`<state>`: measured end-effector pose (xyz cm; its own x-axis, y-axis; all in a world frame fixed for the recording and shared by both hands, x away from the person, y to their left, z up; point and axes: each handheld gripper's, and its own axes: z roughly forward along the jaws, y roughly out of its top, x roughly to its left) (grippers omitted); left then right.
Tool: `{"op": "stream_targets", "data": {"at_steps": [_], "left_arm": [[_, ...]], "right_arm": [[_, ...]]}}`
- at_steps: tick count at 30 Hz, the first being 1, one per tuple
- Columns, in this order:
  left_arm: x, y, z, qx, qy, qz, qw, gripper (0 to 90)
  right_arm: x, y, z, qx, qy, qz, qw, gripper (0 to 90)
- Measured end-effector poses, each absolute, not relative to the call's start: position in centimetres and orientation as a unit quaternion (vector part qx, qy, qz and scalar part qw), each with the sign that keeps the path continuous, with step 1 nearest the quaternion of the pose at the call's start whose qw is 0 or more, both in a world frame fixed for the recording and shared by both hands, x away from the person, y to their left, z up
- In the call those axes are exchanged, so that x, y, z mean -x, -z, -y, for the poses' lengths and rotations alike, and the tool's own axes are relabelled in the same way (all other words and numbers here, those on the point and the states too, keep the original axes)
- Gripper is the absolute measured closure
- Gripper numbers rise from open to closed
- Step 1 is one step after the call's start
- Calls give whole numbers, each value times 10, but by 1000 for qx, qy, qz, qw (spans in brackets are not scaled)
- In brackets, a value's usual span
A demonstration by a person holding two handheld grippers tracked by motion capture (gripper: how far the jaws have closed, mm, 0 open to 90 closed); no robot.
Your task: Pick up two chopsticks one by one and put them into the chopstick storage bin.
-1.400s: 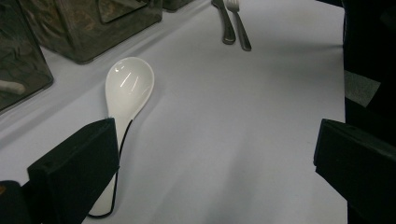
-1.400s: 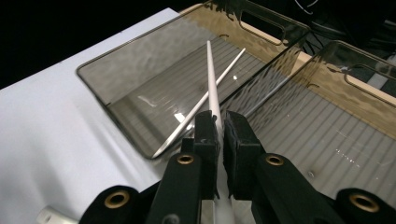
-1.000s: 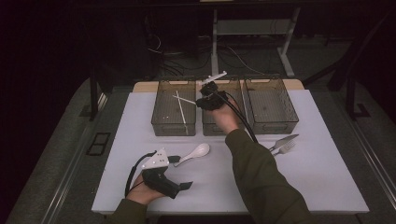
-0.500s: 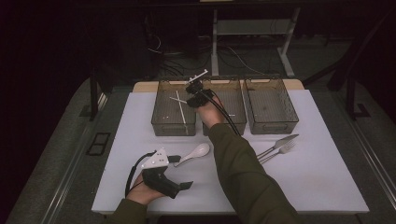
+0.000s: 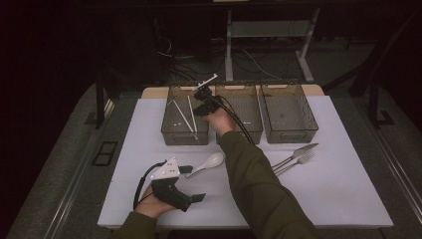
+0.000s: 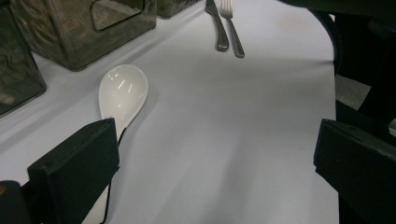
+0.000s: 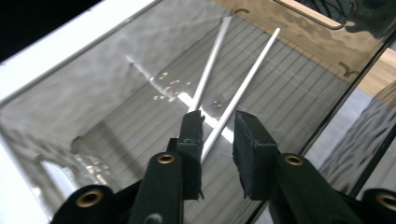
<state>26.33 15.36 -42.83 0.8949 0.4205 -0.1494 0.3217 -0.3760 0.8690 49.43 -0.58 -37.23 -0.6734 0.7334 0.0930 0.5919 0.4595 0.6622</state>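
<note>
A person sat at a white worktop [image 5: 348, 194] with three clear bins along its far edge. The right gripper [image 5: 201, 94] hung over the left bin [image 5: 171, 134], where two white chopsticks [image 7: 243, 88] lay crossed on the ribbed floor. Its fingers [image 7: 247, 140] had just been opening and stood slightly spread, with one chopstick passing below the gap, apparently free of the pads.

To finish this drop well, the fingers should probably part a little further and lift straight up, so neither pad drags a chopstick against the bin wall.

The left gripper [image 5: 191, 184] rested low on the worktop, fingers [image 6: 74, 168] spread wide and holding nothing, beside a white spoon [image 6: 122, 93]. A knife and fork [image 5: 293, 158] lay near the right bin.

A second earlier, the right gripper was nearer the middle bin, carrying a chopstick; since then it had shifted left over the left bin.
</note>
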Motion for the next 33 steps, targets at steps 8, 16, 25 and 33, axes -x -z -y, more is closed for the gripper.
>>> {"op": "stream_targets", "data": {"at_steps": [8,16,25,33], "left_arm": [[-263,428,-154,-829,-50,-223,510,0],[-263,429,-154,-830,-50,-227,507,0],[-263,429,-154,-835,-53,-223,500,0],[-263,430,-154,-838,-54,-225,494,0]], "right_arm": [[-480,354,21,-364,-382,-845,83,553],[-455,340,47,-326,-416,-845,76,427],[-426,338,87,-304,-438,-842,76,385],[-399,341,122,-295,-460,-834,76,374]]}}
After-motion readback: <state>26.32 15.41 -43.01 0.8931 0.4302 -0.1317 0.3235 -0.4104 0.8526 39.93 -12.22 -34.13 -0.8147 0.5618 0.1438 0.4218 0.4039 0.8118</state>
